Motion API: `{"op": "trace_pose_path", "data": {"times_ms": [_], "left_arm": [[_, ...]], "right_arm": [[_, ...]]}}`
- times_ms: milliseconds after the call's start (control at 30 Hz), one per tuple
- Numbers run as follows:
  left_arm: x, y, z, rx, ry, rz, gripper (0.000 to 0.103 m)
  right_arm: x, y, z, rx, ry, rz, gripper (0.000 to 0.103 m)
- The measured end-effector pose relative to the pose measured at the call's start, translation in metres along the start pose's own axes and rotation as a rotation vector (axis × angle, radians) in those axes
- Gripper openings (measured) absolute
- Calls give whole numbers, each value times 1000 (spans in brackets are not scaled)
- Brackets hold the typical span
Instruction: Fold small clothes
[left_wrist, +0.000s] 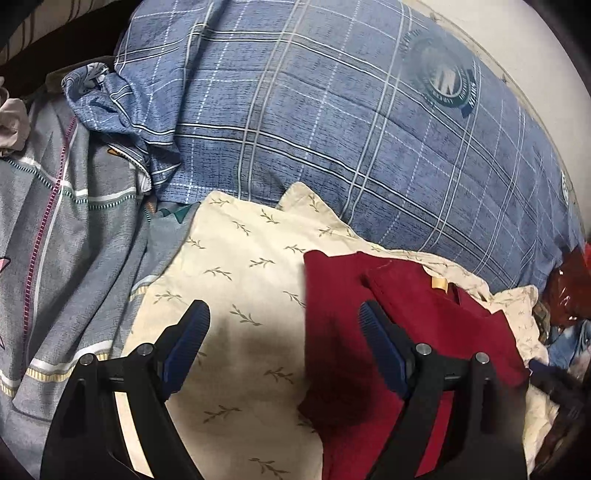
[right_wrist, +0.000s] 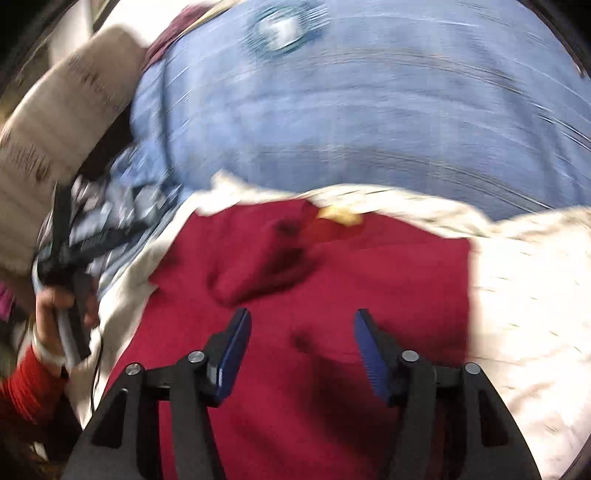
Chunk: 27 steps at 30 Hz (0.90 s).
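Note:
A dark red garment (left_wrist: 417, 325) lies partly folded on a cream cloth with a leaf print (left_wrist: 243, 288), a yellow label (left_wrist: 439, 283) near its collar. My left gripper (left_wrist: 284, 315) hangs open above the cloth's middle, its right finger over the red garment's left part, nothing between the pads. In the blurred right wrist view the red garment (right_wrist: 295, 332) fills the lower centre with its yellow label (right_wrist: 340, 216) at the far edge. My right gripper (right_wrist: 303, 326) stands open just over it, jaws apart and empty. A hand (right_wrist: 51, 314) at the left edge holds the other gripper.
A blue checked quilt (left_wrist: 332, 122) with a round emblem (left_wrist: 443, 77) bulges behind the clothes. A grey striped bedcover (left_wrist: 66, 240) lies at the left. Mixed red and blue items (left_wrist: 569, 295) pile at the right edge. A pale striped pillow (right_wrist: 62, 122) sits upper left.

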<state>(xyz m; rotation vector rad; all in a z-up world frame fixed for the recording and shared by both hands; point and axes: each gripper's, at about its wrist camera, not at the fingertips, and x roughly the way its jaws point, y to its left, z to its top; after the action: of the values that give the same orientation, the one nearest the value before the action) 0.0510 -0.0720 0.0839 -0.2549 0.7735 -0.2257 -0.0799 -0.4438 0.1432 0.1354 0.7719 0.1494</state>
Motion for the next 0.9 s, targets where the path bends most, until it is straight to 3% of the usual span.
{"op": "trace_pose_path", "data": {"times_ms": [67, 200, 300, 400, 433, 467, 500, 533, 567, 733, 800, 867, 900], "left_arm": [[4, -4, -3, 10, 11, -4, 83], [5, -5, -7, 17, 7, 29, 83], [7, 3, -6, 6, 14, 51, 83], [6, 15, -1, -29, 7, 69, 83], [6, 20, 1, -41, 7, 75, 83], [5, 23, 3, -45, 5, 76, 83], [6, 27, 5, -54, 0, 81, 83], [6, 31, 7, -64, -4, 92, 83], [5, 33, 8, -74, -4, 98, 83], [-4, 38, 12, -117, -34, 79, 83], [-6, 34, 10, -107, -48, 71, 83], [-2, 26, 6, -78, -33, 68, 83], [0, 23, 5, -66, -22, 62, 83]], "right_arm": [[0, 1, 4, 22, -11, 47, 62], [24, 60, 12, -79, -36, 183, 61], [64, 104, 24, -169, -31, 163, 59], [126, 125, 39, -191, 69, 141, 56], [154, 126, 42, -194, 113, 94, 52], [172, 124, 43, -193, 147, 52, 33], [185, 118, 42, -174, 177, 39, 20], [187, 111, 42, -135, 172, 61, 9], [180, 106, 44, -98, 155, 94, 7], [119, 117, 41, -125, 42, 241, 7], [124, 128, 32, -138, 83, 276, 13], [144, 139, 14, -181, 180, 220, 28], [144, 136, 8, -174, 205, 203, 31]]}}
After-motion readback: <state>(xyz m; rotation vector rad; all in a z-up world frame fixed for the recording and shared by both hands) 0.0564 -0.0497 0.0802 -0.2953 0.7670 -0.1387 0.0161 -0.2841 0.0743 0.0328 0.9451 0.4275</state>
